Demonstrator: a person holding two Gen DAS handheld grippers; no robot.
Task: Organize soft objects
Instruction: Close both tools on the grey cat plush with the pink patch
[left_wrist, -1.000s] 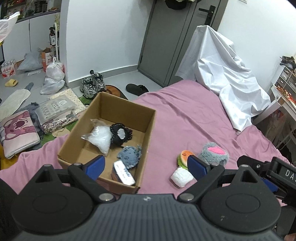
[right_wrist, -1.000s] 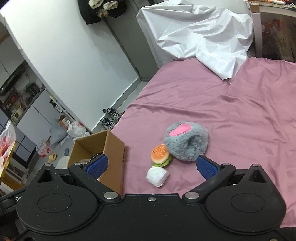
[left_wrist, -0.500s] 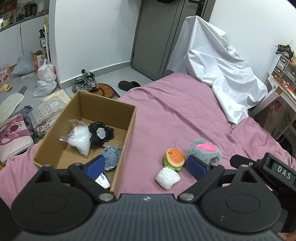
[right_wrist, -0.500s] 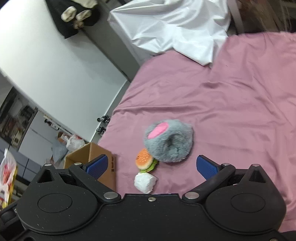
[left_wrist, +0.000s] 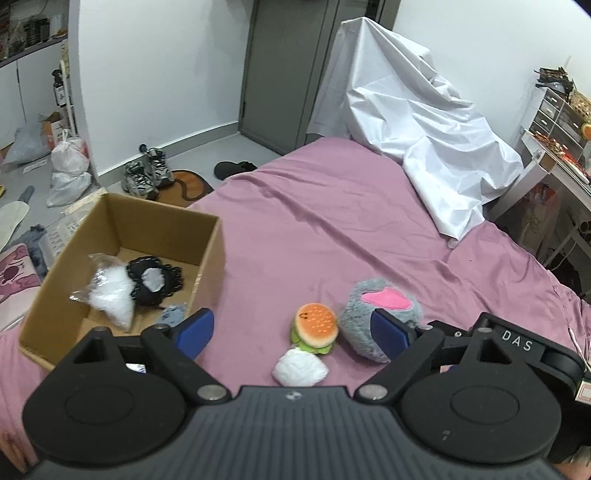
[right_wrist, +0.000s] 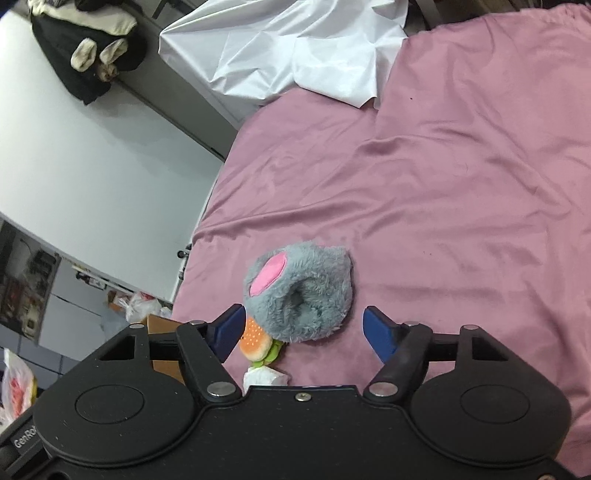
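Bed (left_wrist: 332, 221): three soft things left on it, ahead of both my grippers.
Box (left_wrist: 207, 254): ahead-left of my left gripper (left_wrist: 291, 330); a white bag, black lace and a blue-grey piece lie inside.
Grey plush (right_wrist: 303, 291): framed by my wide right gripper (right_wrist: 303, 330), not gripped.
Burger toy (left_wrist: 316, 326), white wad (left_wrist: 300, 371): between my left gripper's wide, empty jaws.

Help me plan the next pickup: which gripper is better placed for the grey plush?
Right. The right gripper is open with the grey plush centred between its fingers; the left gripper faces the burger toy.
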